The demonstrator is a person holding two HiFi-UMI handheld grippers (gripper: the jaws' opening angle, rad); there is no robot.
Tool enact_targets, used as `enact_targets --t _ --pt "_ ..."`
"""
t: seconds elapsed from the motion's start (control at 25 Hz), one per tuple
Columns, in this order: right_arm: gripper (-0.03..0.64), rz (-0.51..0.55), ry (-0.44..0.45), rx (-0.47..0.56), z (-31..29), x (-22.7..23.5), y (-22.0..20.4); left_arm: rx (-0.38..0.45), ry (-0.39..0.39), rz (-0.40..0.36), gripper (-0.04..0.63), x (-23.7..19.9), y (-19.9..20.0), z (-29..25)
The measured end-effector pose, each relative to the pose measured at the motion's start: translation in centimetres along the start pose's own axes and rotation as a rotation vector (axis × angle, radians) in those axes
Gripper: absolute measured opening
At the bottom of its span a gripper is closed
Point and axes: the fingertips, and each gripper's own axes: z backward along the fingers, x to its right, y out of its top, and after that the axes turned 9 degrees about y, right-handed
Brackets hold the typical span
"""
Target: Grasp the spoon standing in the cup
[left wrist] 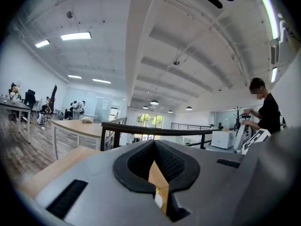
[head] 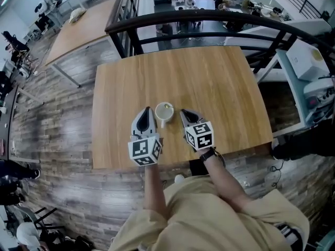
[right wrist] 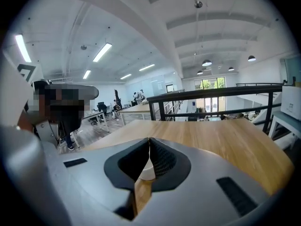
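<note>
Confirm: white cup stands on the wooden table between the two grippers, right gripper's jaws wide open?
Not quite. The right gripper has its jaws closed tip to tip with nothing between them, as the right gripper view shows. The rest holds: the white cup stands on the wooden table between the left gripper and the right.

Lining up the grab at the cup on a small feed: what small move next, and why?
Probably open the right hand-held gripper first: its jaws are shut, tips together and empty, just right of the white cup on the table, and shut jaws cannot take anything from it. The left hand-held gripper is shut too.
</note>
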Motion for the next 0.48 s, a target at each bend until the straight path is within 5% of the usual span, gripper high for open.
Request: enact_targets --t 0.48 --pt "0.017 0.054 -0.058 0.180 6.1 -2.0 5.6 0.091 -0.060 -0.072 0.012 3.4 4.0 4.8"
